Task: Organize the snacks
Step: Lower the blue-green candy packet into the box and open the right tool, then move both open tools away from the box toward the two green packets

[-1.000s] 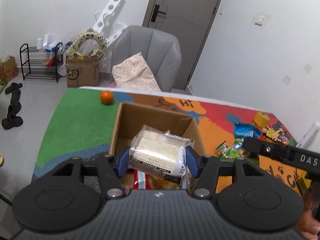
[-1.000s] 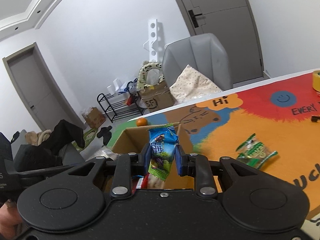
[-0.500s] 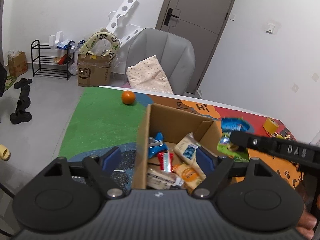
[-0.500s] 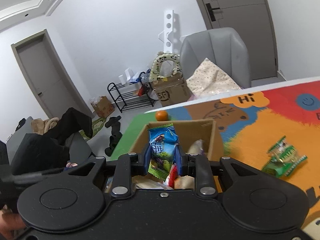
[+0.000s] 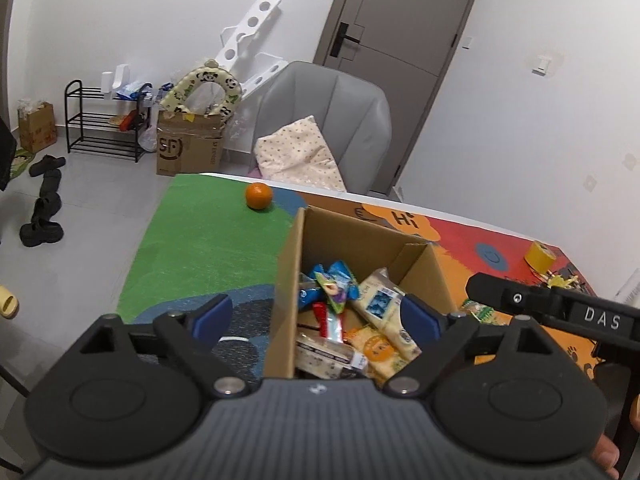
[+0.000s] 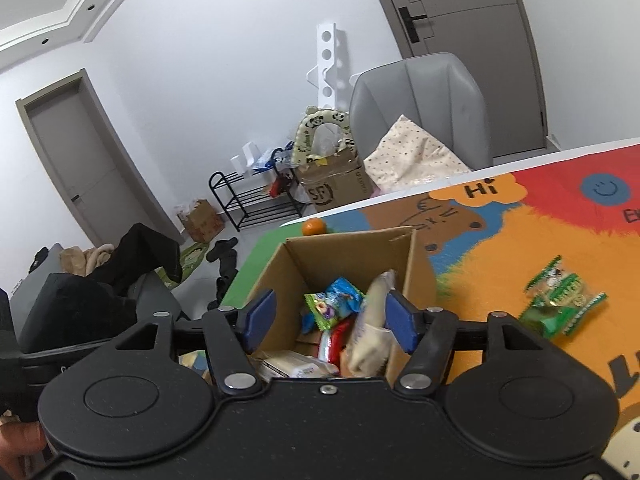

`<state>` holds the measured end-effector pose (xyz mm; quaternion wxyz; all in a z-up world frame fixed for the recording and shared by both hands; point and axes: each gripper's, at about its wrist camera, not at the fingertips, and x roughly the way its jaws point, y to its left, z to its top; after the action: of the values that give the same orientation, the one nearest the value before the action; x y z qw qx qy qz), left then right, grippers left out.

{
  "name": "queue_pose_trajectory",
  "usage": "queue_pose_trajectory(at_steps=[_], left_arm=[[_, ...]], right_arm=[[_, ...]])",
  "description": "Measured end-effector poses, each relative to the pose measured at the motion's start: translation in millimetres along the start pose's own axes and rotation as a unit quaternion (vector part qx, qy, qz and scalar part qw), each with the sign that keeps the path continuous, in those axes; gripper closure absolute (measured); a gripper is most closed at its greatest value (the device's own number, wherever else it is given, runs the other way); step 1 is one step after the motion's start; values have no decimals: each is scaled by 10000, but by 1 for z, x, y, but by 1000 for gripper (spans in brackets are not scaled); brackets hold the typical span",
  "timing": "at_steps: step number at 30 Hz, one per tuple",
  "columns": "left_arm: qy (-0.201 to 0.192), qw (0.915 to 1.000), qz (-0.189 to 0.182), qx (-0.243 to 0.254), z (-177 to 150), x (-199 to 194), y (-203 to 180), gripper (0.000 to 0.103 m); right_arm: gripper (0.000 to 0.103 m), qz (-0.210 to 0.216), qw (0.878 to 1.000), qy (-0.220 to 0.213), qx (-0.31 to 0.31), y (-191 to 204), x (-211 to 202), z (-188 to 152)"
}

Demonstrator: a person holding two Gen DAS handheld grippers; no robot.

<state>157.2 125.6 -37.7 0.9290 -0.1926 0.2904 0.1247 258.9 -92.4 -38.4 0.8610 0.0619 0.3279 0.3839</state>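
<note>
An open cardboard box (image 5: 288, 276) stands on the colourful table mat and holds several snack packets, among them a blue and green packet (image 5: 336, 286) and a pale cracker pack (image 5: 384, 308). My left gripper (image 5: 316, 318) is open and empty, held above the box's near end. My right gripper (image 6: 330, 320) is open and empty above the same box (image 6: 416, 264); the blue and green packet (image 6: 334, 306) lies in the box just below it. A green snack packet (image 6: 560, 300) lies on the orange mat to the right of the box.
An orange (image 5: 259, 196) sits on the green part of the mat behind the box. A yellow tape roll (image 5: 540, 254) and small snacks lie at the far right. A grey chair (image 5: 324, 120) with a cushion stands behind the table.
My left gripper opened and dropped the cracker pack into the box. My right gripper opened and let the blue and green packet fall into the box. Both moved back over the box.
</note>
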Motion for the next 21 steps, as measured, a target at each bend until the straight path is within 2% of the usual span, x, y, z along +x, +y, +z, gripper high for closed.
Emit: queue_pose_trajectory(at_steps=[3, 12, 21], left_arm=[[36, 10000, -35, 15, -3, 3, -6, 12], [37, 9998, -167, 134, -6, 8, -34, 10], [36, 9991, -326, 279, -9, 19, -68, 9]], right_arm=[[32, -68, 10000, -38, 18, -6, -8, -3], [23, -298, 9993, -72, 200, -35, -30, -9], [17, -561, 9972, -212, 444, -72, -56, -12]])
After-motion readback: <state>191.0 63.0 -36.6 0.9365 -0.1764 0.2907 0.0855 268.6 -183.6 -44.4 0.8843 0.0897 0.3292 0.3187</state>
